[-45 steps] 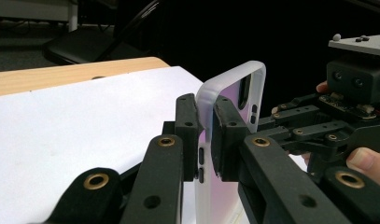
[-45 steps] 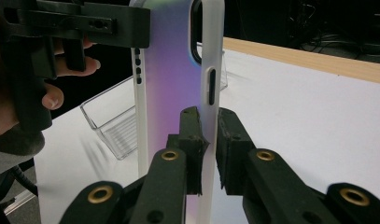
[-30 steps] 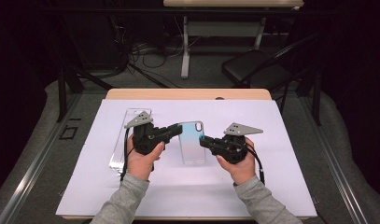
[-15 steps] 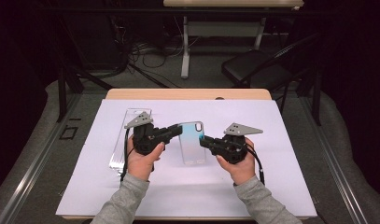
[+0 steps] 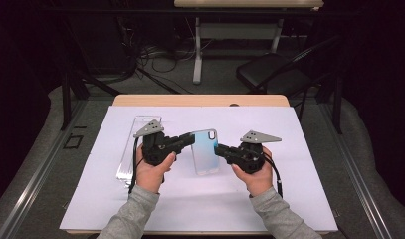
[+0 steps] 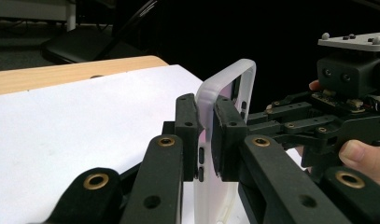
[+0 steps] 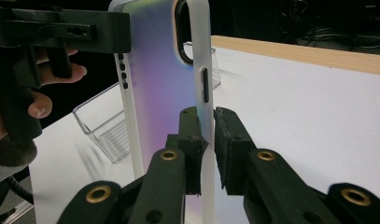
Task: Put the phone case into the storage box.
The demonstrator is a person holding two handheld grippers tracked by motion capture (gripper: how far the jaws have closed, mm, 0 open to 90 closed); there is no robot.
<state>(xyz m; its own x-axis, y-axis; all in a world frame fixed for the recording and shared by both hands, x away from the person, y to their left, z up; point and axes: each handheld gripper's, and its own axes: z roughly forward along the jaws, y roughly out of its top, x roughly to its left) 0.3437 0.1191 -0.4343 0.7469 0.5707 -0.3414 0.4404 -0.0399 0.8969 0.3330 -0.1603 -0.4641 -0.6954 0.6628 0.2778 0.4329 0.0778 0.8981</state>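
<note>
A translucent phone case (image 5: pixel 205 151) with an iridescent blue-pink back is held above the white sheet between both grippers. My left gripper (image 5: pixel 190 141) is shut on its left edge; in the left gripper view the pads clamp the frosted rim of the phone case (image 6: pixel 225 84) at my left gripper (image 6: pixel 205 135). My right gripper (image 5: pixel 218 151) is shut on the opposite long edge. In the right gripper view the phone case (image 7: pixel 164 79) stands upright, its side rim pinched at my right gripper (image 7: pixel 206 149), just below a button slot.
A clear plastic tray (image 5: pixel 135 147) lies on the white sheet (image 5: pixel 299 149) left of the left hand, also seen as the clear tray (image 7: pixel 108 121) behind the case. The wooden table edge (image 5: pixel 200 100) runs at the back. A black chair (image 5: pixel 269 74) stands beyond.
</note>
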